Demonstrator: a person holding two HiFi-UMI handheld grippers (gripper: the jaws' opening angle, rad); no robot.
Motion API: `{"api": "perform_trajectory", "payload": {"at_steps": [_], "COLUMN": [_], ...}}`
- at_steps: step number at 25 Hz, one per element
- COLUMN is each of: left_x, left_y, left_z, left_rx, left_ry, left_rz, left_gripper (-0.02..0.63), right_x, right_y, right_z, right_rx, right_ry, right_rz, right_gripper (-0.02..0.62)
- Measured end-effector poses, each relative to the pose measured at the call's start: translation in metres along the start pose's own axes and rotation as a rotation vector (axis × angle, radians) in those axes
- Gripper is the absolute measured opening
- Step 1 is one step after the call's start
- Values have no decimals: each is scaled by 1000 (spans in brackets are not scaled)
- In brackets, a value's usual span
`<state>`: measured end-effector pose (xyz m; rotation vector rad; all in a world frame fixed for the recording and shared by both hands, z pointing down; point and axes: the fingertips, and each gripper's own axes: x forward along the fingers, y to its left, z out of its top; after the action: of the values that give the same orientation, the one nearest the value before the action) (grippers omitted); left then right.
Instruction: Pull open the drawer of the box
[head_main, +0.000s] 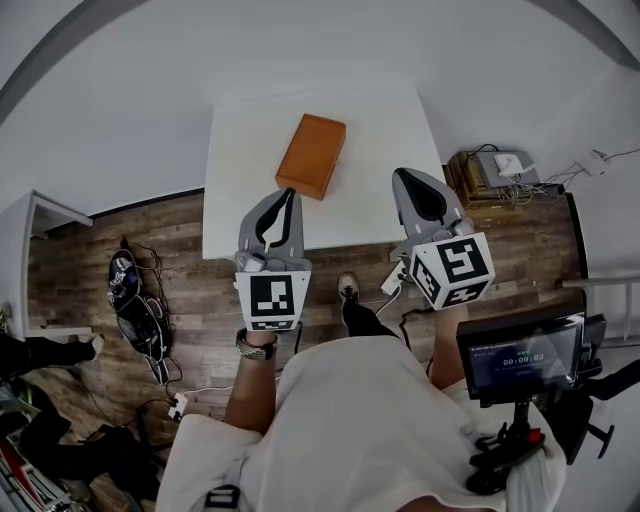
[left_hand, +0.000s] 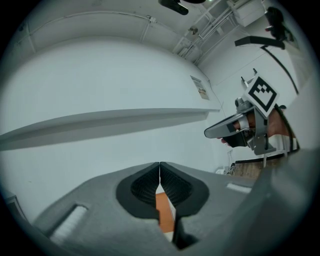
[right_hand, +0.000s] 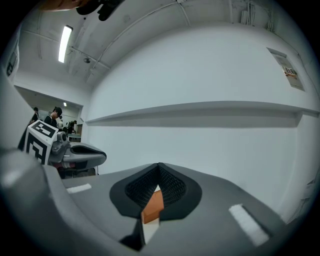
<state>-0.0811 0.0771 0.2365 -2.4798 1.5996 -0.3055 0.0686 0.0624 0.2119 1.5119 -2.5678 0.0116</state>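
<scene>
An orange-brown box (head_main: 311, 156) lies at an angle on the white table (head_main: 240, 130), towards its middle. No open drawer shows on it from here. My left gripper (head_main: 289, 193) hangs over the table's near edge, just short of the box's near end, jaws shut and empty. My right gripper (head_main: 402, 176) is held to the right of the box, also shut with nothing in it. In the left gripper view the box (left_hand: 165, 212) shows below the closed jaws. The right gripper view has the box (right_hand: 152, 207) low between its closed jaws too.
Wooden floor lies below the table's near edge, with cables and a black bag (head_main: 125, 280) at the left. A wooden crate with devices (head_main: 490, 175) stands right of the table. A small screen (head_main: 520, 355) sits at my right. A white shelf unit (head_main: 30, 250) is far left.
</scene>
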Motion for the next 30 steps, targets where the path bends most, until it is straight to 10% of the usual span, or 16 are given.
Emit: {"api": "perform_trajectory", "payload": {"at_steps": [13,30], "left_x": [146,164], "left_y": [11,26], "left_z": [-9,-32], "left_rx": [-10,-38], "left_ry": [52,125], "left_rz": [-3,8], "left_gripper": [8,9], "right_x": [103,141], "right_y": [-105,-92], "right_z": [-19,-39], "right_rx": [-3,-52], "right_ry": [58,93], "right_rz": [26,149], "right_gripper": [2,2]}}
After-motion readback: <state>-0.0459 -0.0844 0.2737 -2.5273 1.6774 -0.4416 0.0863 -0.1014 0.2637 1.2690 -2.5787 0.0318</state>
